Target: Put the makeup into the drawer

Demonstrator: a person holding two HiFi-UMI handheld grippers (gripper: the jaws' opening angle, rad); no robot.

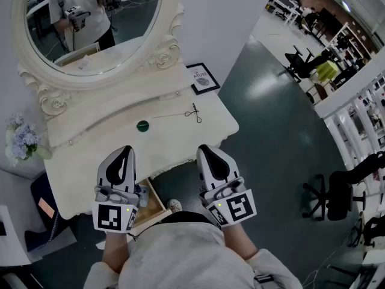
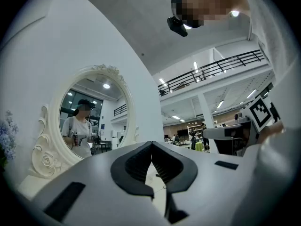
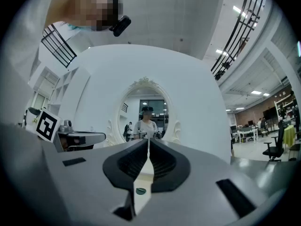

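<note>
Your makeup (image 1: 142, 125) is a small, round, dark-green disc lying flat on the white counter (image 1: 78, 167) — in front of the mirror (image 1: 90, 17), ahead of both grippers. Your left gripper (image 1: 124, 152) and right gripper (image 1: 206, 150) hold nothing — jaws closed together. The drawer (image 1: 154, 205) stands open below the counter's near edge.

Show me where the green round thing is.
Head view: the green round thing lies on the white dressing table, below the oval mirror, left of the thin wire.

Matt white table (image 1: 120, 146), bare wooden drawer (image 1: 154, 207), glossy mirror glass (image 1: 129, 8)
</note>
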